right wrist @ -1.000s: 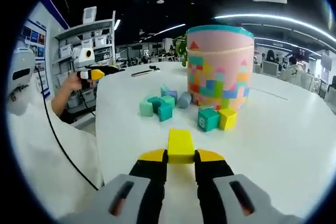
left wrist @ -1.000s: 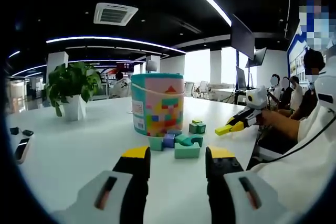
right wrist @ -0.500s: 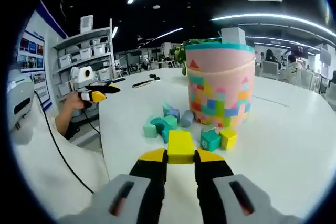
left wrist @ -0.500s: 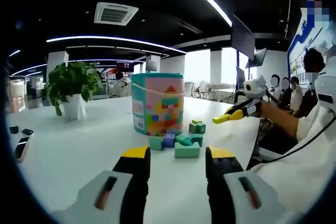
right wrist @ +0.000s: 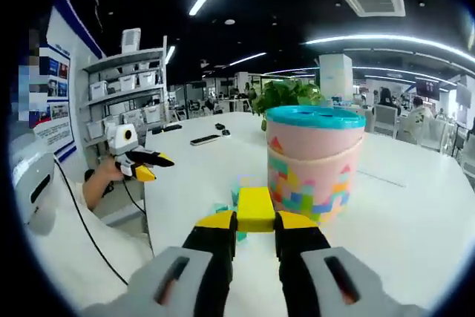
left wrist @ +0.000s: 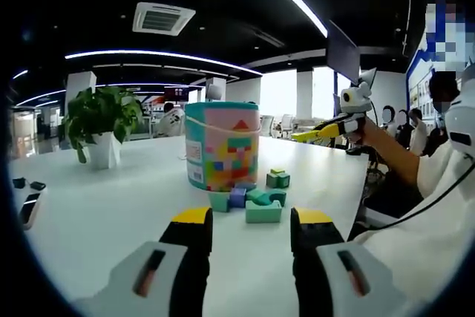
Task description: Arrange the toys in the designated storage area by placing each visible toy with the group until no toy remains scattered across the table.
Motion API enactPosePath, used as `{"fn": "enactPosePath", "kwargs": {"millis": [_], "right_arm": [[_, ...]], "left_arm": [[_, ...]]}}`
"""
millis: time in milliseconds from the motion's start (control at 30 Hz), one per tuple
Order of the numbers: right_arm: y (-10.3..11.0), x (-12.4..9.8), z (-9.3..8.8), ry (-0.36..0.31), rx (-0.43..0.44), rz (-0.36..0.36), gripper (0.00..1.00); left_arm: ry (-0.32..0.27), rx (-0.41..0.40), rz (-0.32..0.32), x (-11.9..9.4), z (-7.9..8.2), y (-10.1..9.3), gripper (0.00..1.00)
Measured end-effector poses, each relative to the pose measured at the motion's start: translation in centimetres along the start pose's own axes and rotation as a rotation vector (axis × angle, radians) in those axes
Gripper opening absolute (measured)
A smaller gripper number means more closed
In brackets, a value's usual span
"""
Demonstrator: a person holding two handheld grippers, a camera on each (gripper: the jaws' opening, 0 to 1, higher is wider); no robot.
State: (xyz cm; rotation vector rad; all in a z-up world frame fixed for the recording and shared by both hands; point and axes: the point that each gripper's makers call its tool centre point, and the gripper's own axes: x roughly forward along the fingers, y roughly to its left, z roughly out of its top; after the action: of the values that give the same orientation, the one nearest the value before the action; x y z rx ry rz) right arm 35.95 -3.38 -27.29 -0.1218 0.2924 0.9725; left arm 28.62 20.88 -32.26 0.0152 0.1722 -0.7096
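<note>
right claw (right wrist: 256,222) pinches a yellow block (right wrist: 255,208) at lower centre; left claw (left wrist: 252,220) spread over bare bench (left wrist: 96,213), tub (left wrist: 222,146) mid-frame.

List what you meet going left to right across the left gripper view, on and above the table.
dark devices at the table edge → potted plant → patterned toy tub → cluster of blocks → right gripper held up in a hand, gripping a yellow block
</note>
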Motion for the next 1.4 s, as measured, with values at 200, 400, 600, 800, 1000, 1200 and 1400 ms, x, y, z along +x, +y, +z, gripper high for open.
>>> {"fn": "enactPosePath", "kwargs": {"millis": [200, 400, 600, 800, 1000, 1200, 1400], "right_arm": [[0.0, 0.9, 3.8, -0.080, -0.014, -0.003, 0.20], [-0.7, 1.7, 5.7, -0.103, -0.012, -0.028, 0.20], [-1.2, 2.4, 9.3, -0.155, -0.015, -0.038, 0.20], [-3.4, 4.1, 12.2, -0.142, -0.009, -0.069, 0.20], [-5.4, 6.8, 13.3, -0.117, 0.054, -0.090, 0.20], [-6.7, 9.5, 14.0, -0.084, 0.077, -0.111, 0.20], [-7.7, 10.1, 14.4, -0.064, 0.094, -0.122, 0.20]], "left_arm": [[-0.001, 0.001, 0.002, 0.0, 0.1, 0.1, 0.43], [-0.001, -0.004, 0.002, -0.1, -0.1, 0.2, 0.43], [-0.001, -0.006, 0.002, -0.1, -0.2, 0.2, 0.43], [0.000, -0.004, 0.002, 0.0, -0.1, 0.2, 0.43], [0.001, -0.008, 0.003, -0.2, -0.1, 0.3, 0.43], [-0.001, -0.010, 0.007, -0.4, 0.0, 0.5, 0.43], [-0.004, -0.015, 0.007, -0.4, -0.1, 0.6, 0.43]]}}
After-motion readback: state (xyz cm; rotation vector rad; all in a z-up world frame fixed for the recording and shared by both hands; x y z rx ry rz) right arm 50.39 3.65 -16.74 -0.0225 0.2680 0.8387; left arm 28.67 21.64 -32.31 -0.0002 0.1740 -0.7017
